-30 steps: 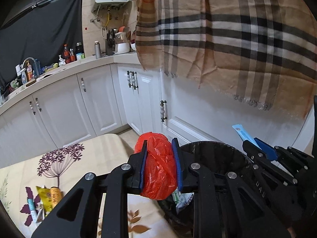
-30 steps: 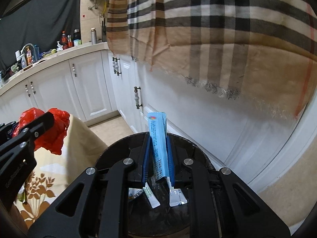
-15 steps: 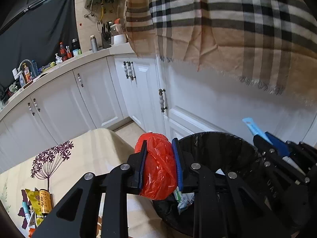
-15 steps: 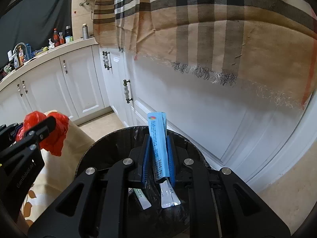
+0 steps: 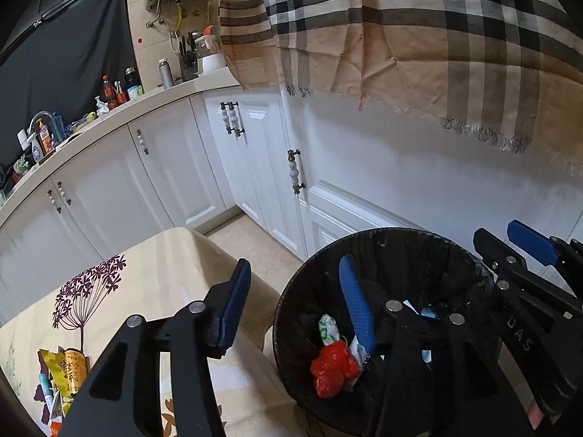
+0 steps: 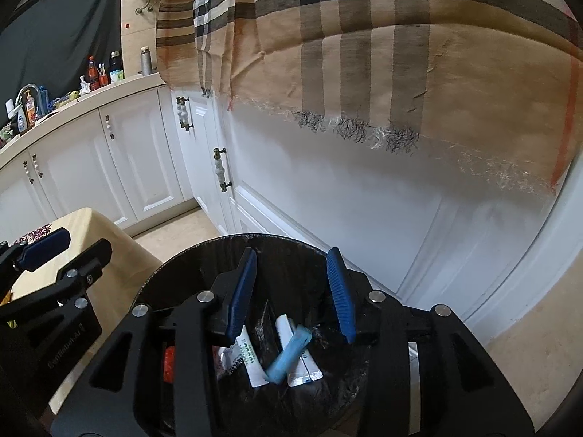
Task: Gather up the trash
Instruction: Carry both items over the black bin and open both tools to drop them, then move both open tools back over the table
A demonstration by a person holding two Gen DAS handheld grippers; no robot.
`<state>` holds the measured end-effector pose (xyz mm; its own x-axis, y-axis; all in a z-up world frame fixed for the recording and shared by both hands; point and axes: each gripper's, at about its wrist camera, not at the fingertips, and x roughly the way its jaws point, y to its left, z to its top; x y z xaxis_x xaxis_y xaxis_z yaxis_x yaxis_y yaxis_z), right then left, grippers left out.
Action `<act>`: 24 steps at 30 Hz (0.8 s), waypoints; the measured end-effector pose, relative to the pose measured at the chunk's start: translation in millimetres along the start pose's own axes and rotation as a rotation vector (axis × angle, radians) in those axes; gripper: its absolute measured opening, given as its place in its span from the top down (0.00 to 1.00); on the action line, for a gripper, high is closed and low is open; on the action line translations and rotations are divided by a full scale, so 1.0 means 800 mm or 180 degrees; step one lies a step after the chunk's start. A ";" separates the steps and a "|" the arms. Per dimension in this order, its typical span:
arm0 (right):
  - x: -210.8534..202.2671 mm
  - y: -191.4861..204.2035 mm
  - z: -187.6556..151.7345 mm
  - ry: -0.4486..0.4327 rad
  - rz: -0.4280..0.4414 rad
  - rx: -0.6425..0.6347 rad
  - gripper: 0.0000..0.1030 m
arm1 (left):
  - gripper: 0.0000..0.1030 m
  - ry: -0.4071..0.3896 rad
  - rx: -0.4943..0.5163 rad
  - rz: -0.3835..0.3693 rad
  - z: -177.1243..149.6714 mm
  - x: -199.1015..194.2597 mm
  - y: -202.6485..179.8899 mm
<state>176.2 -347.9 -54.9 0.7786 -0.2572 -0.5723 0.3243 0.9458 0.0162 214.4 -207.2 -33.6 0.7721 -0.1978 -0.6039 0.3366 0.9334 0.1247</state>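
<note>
A round black trash bin (image 5: pixel 397 244) (image 6: pixel 204 251) stands on the floor beside the table. My left gripper (image 5: pixel 295 302) hangs over the bin's left rim, jaws opening, nothing between them. The crumpled red plastic bag (image 5: pixel 333 366) lies loose inside the bin below it, a sliver of it (image 6: pixel 168 364) showing in the right wrist view. My right gripper (image 6: pixel 291 291) is above the bin's mouth, jaws opening and empty. The blue sachet (image 6: pixel 288 353) lies in the bin on white wrappers (image 6: pixel 251 358).
A table with a cream floral cloth (image 5: pixel 120 284) sits left of the bin, with snack wrappers (image 5: pixel 62 367) at its near left. White kitchen cabinets (image 5: pixel 255 167) run behind. A plaid scarf (image 5: pixel 419 36) hangs above them. Bottles crowd the counter (image 5: pixel 109 91).
Both grippers opened. The red bag fell from the left one into the bin, and the blue sachet dropped from the right one onto the wrappers. Both hands sank slightly toward the bin.
</note>
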 end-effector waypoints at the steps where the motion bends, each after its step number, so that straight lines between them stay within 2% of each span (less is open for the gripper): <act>1: -0.001 -0.001 0.000 -0.0002 -0.0002 0.0006 0.62 | 0.51 -0.0007 -0.0012 0.0005 0.000 -0.001 0.002; 8: -0.019 0.005 0.002 -0.0033 0.0043 -0.0009 0.62 | 0.43 -0.0072 -0.0068 0.0089 0.000 -0.027 0.021; 13: -0.039 0.025 0.002 -0.0054 0.0183 -0.0041 0.62 | 0.40 -0.0115 -0.0134 0.0198 -0.008 -0.060 0.051; 24: -0.090 0.121 -0.020 -0.0002 0.0716 -0.0355 0.62 | 0.34 -0.0089 -0.0387 0.0624 -0.058 -0.133 0.150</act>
<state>142.6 -234.9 -24.8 0.8250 -0.0378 -0.5639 0.0816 0.9953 0.0526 147.5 -60.2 9.5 0.8316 -0.0159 -0.5551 0.1126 0.9837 0.1405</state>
